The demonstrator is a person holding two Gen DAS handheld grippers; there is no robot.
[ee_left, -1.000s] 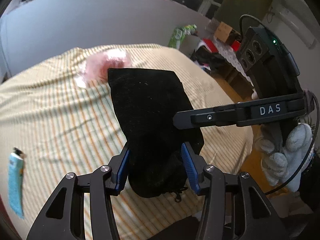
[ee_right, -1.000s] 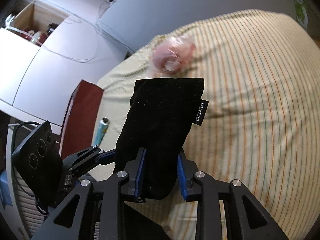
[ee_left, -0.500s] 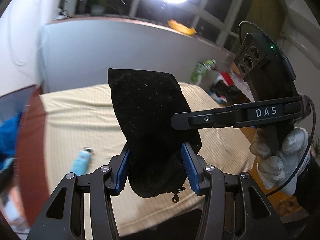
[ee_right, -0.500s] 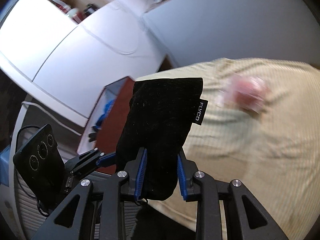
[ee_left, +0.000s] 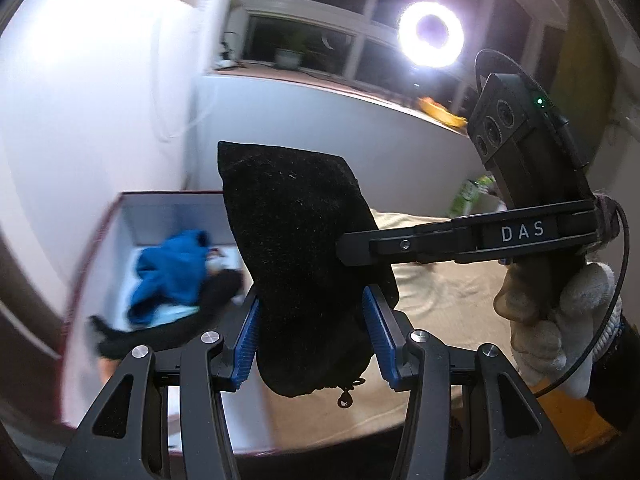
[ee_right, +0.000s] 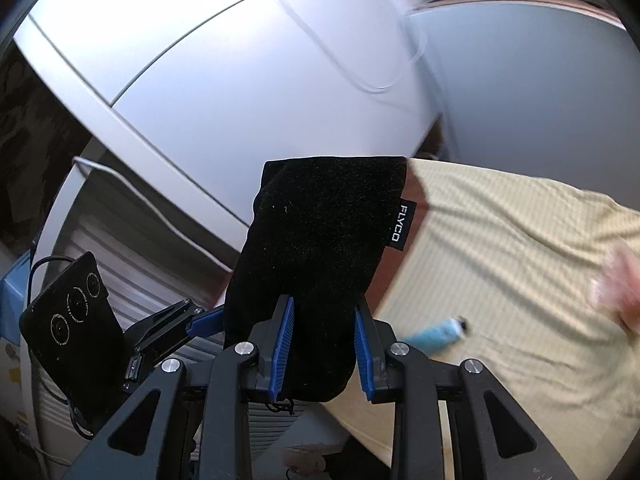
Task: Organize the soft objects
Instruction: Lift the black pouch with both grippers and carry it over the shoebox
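Observation:
Both grippers hold one black velvet pouch [ee_left: 304,264] in the air. My left gripper [ee_left: 312,332] is shut on its lower end, the drawstring dangling below. My right gripper [ee_right: 322,344] is shut on the same pouch [ee_right: 320,248], which bears a FLYCO tag. The right gripper's finger crosses the left wrist view [ee_left: 460,236]. A dark red box [ee_left: 120,208] with a white inside lies at the left and holds a blue cloth [ee_left: 168,272] and a black item. A blurred pink object [ee_right: 620,292] lies on the striped bed at the right.
The yellow striped bed [ee_right: 520,280] fills the right. A light blue tube [ee_right: 436,330] lies on it. White cabinets [ee_right: 240,80] and a grey headboard stand behind. A ring light [ee_left: 432,36] shines by the window.
Both grippers have swung left together with the pouch. The view has left the bed's middle, and the open box with the blue cloth now shows in the left wrist view.

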